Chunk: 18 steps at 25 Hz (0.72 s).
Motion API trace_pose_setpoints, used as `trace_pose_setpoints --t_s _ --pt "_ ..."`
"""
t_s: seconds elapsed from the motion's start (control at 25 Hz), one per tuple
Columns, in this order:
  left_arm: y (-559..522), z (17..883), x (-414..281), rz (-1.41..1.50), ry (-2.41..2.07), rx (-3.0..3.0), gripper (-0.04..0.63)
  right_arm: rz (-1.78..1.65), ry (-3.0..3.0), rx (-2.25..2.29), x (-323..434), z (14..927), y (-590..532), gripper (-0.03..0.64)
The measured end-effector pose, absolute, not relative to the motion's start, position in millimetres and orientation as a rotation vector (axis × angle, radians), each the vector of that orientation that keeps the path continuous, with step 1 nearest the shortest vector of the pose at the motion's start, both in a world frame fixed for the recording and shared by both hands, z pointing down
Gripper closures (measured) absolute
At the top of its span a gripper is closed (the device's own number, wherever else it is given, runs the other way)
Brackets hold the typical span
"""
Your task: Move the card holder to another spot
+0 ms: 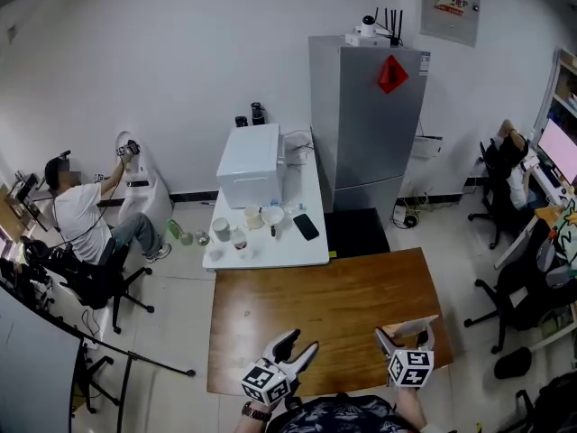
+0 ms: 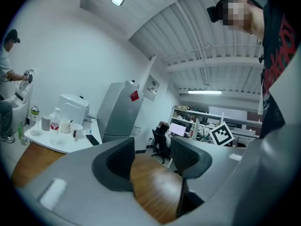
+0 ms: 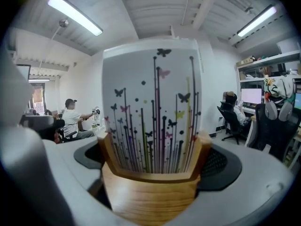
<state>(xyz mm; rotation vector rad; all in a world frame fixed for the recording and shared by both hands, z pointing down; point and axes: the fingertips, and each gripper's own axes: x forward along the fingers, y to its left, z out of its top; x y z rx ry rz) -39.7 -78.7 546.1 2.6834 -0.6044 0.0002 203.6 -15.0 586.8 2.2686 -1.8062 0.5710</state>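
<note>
The wooden card holder [image 3: 149,197] sits between the pads of my right gripper [image 3: 153,166], which is shut on it. A white card [image 3: 153,107] printed with butterflies and coloured stems stands upright in it. In the head view the right gripper [image 1: 407,338] holds the card holder [image 1: 411,326] above the near right part of the brown table [image 1: 325,305]. My left gripper [image 1: 303,344] hovers over the table's near edge, to the left of the right one. Its jaws are open with nothing between them, and past the left gripper [image 2: 150,155] only bare wood shows.
Beyond the brown table a white table [image 1: 297,251] carries cups, a black phone [image 1: 306,226] and a white box [image 1: 251,164]. A grey fridge [image 1: 365,124] stands behind it. One person [image 1: 86,219] sits at far left; office chairs [image 1: 514,296] and another seated person are at right.
</note>
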Motion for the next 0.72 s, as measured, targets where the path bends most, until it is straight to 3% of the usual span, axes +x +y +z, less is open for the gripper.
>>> trace_pose_setpoints --t_s 0.24,0.48,0.72 --pt "-76.3 556.8 -49.9 0.058 -0.682 2.661 0.367 0.592 -1.779 2.290 207.4 586.8 2.1 0.041" --pt "-77.2 572.8 -77.5 0.062 -0.806 2.588 0.447 0.552 -1.847 2.279 185.8 578.8 3.6 0.041" --pt "-64.9 580.7 -86.1 0.057 -0.782 2.561 0.446 0.551 -1.882 2.249 166.3 571.2 5.1 0.041"
